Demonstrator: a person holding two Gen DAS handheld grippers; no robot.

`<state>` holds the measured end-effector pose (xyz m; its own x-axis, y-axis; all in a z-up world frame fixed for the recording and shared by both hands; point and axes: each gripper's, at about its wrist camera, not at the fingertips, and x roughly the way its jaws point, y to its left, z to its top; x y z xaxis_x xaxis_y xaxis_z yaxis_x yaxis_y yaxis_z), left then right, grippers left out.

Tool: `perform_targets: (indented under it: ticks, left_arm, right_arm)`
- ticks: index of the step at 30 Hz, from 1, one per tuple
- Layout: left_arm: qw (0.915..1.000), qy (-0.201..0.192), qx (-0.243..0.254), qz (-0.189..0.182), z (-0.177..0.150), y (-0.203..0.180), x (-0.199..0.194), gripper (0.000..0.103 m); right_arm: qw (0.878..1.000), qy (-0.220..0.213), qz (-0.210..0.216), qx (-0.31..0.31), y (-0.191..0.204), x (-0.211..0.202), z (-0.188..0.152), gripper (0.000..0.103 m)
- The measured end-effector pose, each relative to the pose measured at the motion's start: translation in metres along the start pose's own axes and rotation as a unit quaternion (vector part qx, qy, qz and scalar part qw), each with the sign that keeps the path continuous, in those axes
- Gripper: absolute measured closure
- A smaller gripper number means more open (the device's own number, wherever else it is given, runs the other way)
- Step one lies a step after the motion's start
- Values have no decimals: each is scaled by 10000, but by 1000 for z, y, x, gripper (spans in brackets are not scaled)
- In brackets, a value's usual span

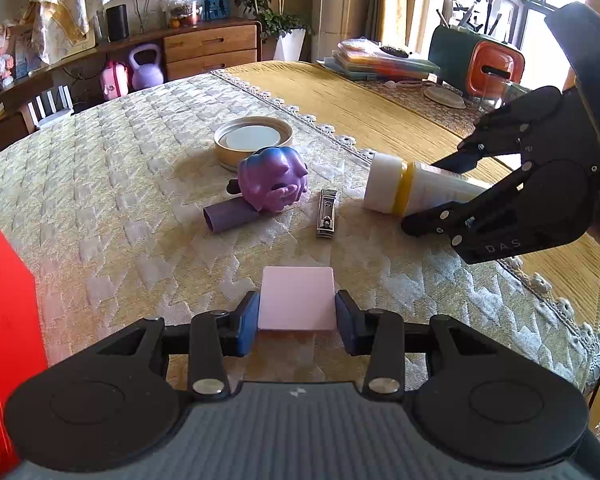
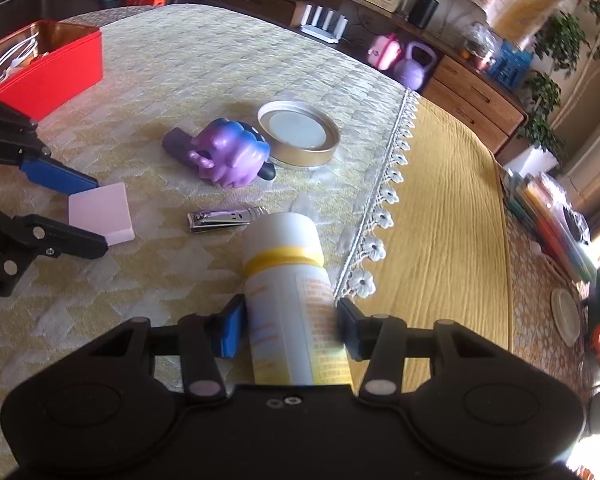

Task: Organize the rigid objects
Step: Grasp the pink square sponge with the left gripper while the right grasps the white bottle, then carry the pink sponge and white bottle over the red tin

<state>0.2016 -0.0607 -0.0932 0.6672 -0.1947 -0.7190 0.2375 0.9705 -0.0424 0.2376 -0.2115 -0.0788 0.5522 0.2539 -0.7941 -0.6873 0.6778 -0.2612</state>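
Observation:
A flat pink square block (image 1: 296, 300) lies on the quilted cloth, and my left gripper (image 1: 297, 316) is shut on it, a blue pad against each side. From the right wrist view that gripper (image 2: 100, 214) reaches the block (image 2: 100, 212) from the left. A white bottle with a yellow band (image 2: 288, 280) lies on its side, cap pointing away. My right gripper (image 2: 290, 328) is shut on the bottle's body. In the left wrist view the right gripper (image 1: 424, 196) holds the bottle (image 1: 396, 186) at the right.
A purple toy (image 1: 270, 182) rests on a dark purple tube (image 1: 228, 216), with a nail clipper (image 1: 326, 214) beside it and a gold lid (image 1: 252, 144) behind. A red box (image 2: 48, 76) stands at the left. Stacked folders (image 1: 380, 62) and an orange container (image 1: 496, 68) sit beyond the lace edge.

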Motion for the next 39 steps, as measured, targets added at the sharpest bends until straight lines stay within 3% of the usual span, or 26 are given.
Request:
perform_targets:
  ticks: [8,16,26,39]
  left_arm:
    - [9995,-122,-213,180,-6,6,-29,63]
    - [9982,-183,-433,383,-16,16,-58,63]
    - [9949,-403,-702,594,-20,35,-109,63]
    - [9844,-838,-1148,1037,-22,95,-166,63]
  right_arm:
    - [9905,-4,91,1369,2,-26,-7,55]
    - [9759,-221,334,2144,20,-62,-6,55]
    - [9664,-677,671,2387,57,-104,23,55]
    - [9593,-907,1121,2426,113,-114,77,55]
